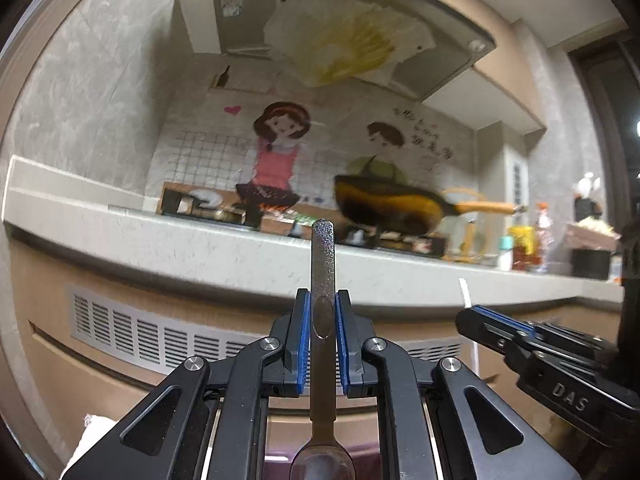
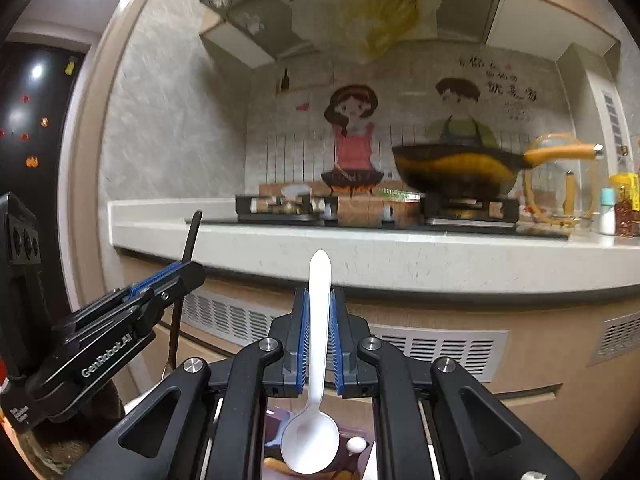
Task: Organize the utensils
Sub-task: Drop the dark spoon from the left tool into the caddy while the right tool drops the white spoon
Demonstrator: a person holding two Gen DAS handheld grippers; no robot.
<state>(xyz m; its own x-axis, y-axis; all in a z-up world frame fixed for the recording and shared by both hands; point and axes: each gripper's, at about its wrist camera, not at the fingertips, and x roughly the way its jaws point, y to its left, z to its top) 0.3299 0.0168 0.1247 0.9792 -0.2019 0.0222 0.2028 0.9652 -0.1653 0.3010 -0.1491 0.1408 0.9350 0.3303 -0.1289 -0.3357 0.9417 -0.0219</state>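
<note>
My left gripper (image 1: pixel 322 300) is shut on a metal spoon (image 1: pixel 322 264). Its textured handle sticks up past the blue pads and its bowl hangs down near the camera. My right gripper (image 2: pixel 319 298) is shut on a white plastic spoon (image 2: pixel 319 280), handle up, bowl low at the bottom of the view. Both grippers point roughly level at the kitchen counter (image 2: pixel 360 252). The right gripper (image 1: pixel 496 322) shows at the right edge of the left wrist view. The left gripper (image 2: pixel 172 280) with its dark spoon handle (image 2: pixel 191 236) shows at the left of the right wrist view.
A gas hob (image 2: pixel 360 208) sits on the counter with a dark wok (image 2: pixel 456 172) with an orange handle on the right burner. Bottles and jars (image 2: pixel 620 204) stand at the far right. A range hood (image 1: pixel 344 24) hangs above. Vent grilles (image 1: pixel 160 336) line the cabinet front.
</note>
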